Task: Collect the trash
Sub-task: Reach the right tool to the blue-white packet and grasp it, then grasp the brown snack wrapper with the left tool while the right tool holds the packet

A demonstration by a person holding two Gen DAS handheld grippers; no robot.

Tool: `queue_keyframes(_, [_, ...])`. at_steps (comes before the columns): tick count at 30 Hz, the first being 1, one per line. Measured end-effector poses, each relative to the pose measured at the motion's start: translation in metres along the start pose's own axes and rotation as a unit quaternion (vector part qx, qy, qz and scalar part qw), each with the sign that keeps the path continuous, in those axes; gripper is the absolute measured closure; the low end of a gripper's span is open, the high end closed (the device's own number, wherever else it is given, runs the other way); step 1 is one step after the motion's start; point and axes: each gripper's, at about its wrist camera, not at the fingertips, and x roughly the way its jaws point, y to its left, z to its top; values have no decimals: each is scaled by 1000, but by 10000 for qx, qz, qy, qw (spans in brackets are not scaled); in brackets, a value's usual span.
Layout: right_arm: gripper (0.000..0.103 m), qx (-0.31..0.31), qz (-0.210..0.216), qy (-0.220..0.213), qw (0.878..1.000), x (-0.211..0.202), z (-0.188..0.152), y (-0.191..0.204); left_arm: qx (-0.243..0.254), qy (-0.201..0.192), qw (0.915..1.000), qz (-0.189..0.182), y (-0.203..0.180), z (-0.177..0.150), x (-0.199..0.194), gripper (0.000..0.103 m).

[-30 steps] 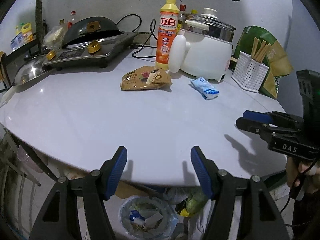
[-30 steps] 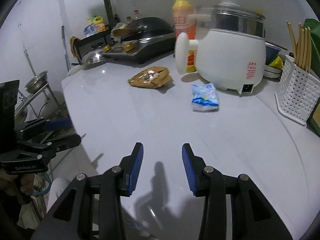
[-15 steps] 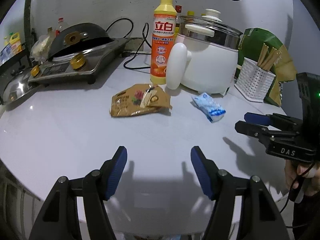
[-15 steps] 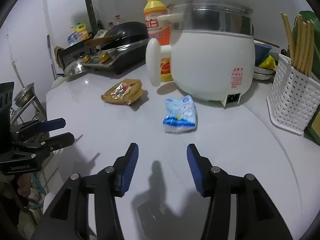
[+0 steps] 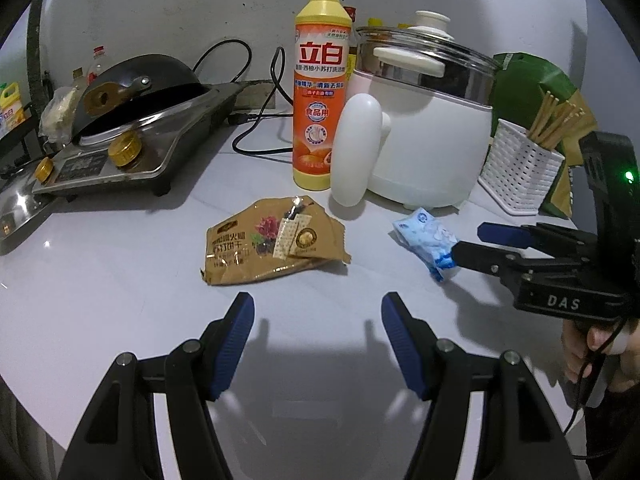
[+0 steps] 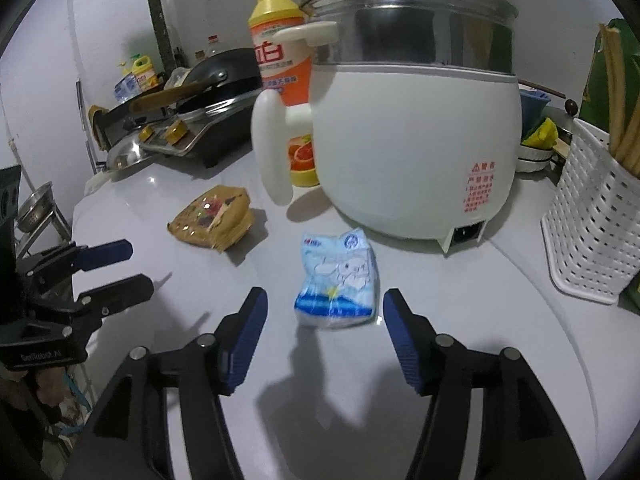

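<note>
Both views are dim and cool-toned, lit from above and behind the cameras. Soft, doubled shadows of the gripper fingers fall forward on the white countertop [image 5: 120,272], which carries a pale sheen near the bottom of the left wrist view. The steel pot rim [image 6: 420,12] shows mild glare. Fisheye distortion bends the counter edge and walls, and black vignetting fills every corner. The right wrist view is slightly soft, with the blue packet [image 6: 340,280] a little smeared; the left wrist view is sharper, its bottle label [image 5: 320,92] legible.
</note>
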Motion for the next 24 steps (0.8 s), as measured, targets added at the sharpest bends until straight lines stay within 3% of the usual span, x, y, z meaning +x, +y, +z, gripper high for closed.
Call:
queue_keyframes(13, [45,154,-103,323,9993,40,13,-9,272,47,9996,-39,0,36,44,37])
queue_keyframes(15, [52,112,-134,339,9993,41,14,-9,258,64,9996,-47,0,40,50,37])
queue_keyframes(16, [64,128,-154,322,9993,41,15,-9,286,84,9995,-69,0,41,53,37])
queue_keyframes(17, [68,135,-165,313,9993,41,15,-10,323,115,9994,-57,-1,42,56,37])
queue_keyframes(24, [84,166,-13,178,9997,32,12,-17,550,445,9975,77,-7,41,83,37])
